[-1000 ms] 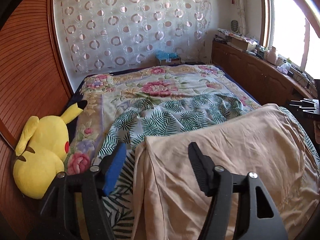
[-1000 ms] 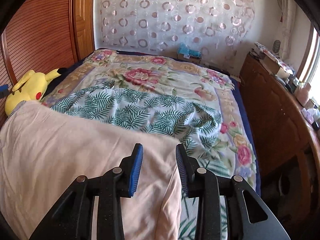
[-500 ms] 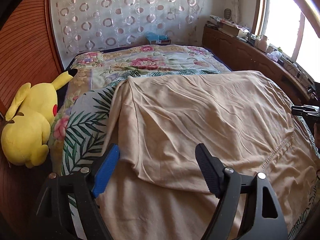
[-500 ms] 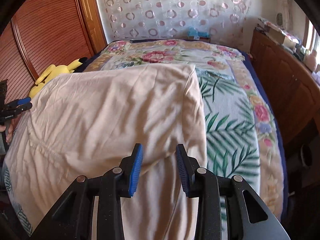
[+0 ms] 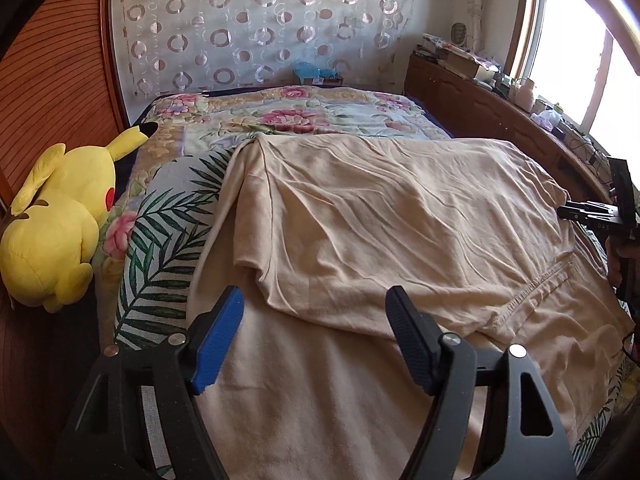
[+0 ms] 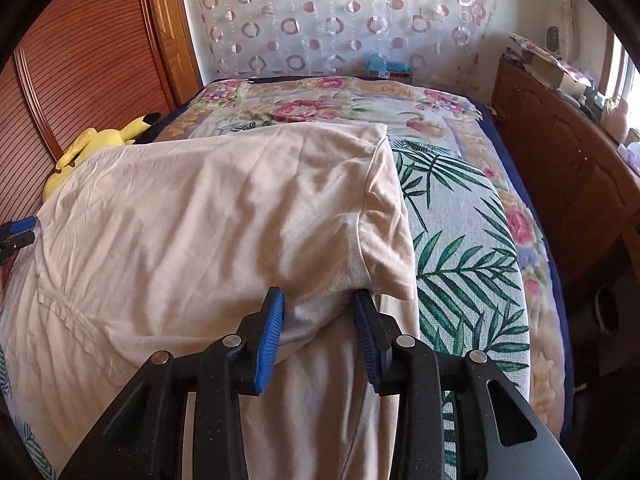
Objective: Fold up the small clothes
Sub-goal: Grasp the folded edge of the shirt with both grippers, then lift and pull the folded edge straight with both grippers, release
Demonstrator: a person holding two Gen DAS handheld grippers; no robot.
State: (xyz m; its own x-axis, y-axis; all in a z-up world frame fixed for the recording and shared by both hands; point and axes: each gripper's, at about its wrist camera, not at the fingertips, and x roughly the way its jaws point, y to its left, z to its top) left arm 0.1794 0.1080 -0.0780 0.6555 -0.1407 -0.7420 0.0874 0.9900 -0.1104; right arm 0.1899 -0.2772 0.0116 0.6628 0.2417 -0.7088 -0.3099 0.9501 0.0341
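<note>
A cream-beige cotton garment (image 5: 380, 216) lies spread across the leaf-patterned bedspread (image 5: 168, 224), its far half doubled back over the near half, folded edge running left to right. The left gripper (image 5: 316, 336) hangs over the near left corner of the fold, jaws wide and closing, cloth beneath but not pinched. The right gripper (image 6: 318, 332) sits at the near right corner, jaws opening, fabric bunched between the blue pads (image 6: 270, 336) and brushing them. A yellow plush toy (image 5: 56, 224) lies at far left.
</note>
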